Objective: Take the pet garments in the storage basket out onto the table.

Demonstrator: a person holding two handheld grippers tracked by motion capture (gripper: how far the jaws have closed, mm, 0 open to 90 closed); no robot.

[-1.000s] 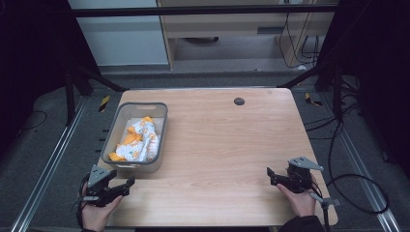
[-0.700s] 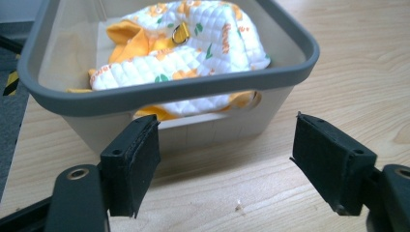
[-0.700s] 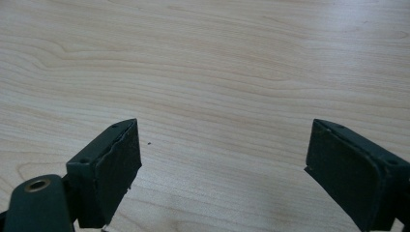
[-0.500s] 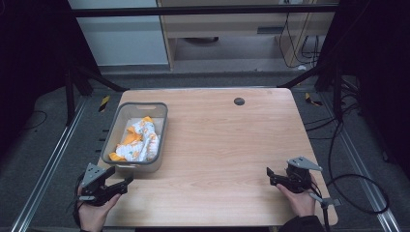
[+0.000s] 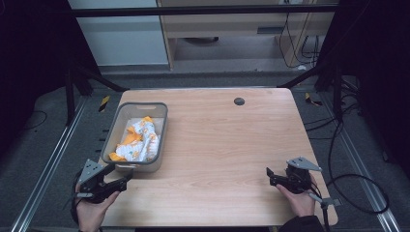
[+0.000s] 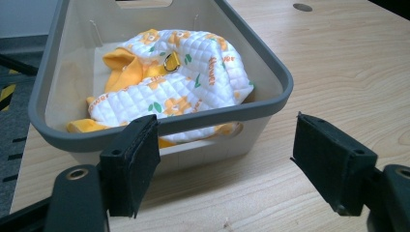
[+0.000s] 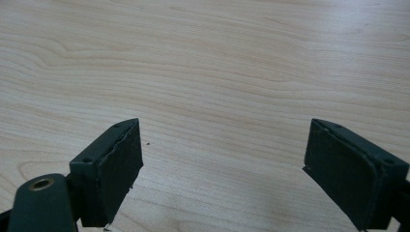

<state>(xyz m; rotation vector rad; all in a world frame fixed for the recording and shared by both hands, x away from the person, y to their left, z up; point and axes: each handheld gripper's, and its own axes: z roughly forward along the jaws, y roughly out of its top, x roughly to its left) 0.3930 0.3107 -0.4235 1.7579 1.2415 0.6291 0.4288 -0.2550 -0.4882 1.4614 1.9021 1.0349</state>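
One grey bin (image 5: pixel 117 126) sits at the table's (image 5: pixel 227 145) left side, holding one quilted white-and-orange cloth (image 5: pixel 138 140). My left gripper (image 5: pixel 126 177) hovers just before the bin's near wall, jaws apart; my right gripper (image 5: pixel 269 174) rests low near the right corner, jaws apart, empty

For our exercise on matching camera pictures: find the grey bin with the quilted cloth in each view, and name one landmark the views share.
High view: the grey bin sits at the table's left side, just ahead of the left tongs.
Left gripper view: the bin is in the upper left and centre, beyond the open jaws.
Right gripper view: the bin is not in it.
Shared landmark: the dark round hole in the tabletop.
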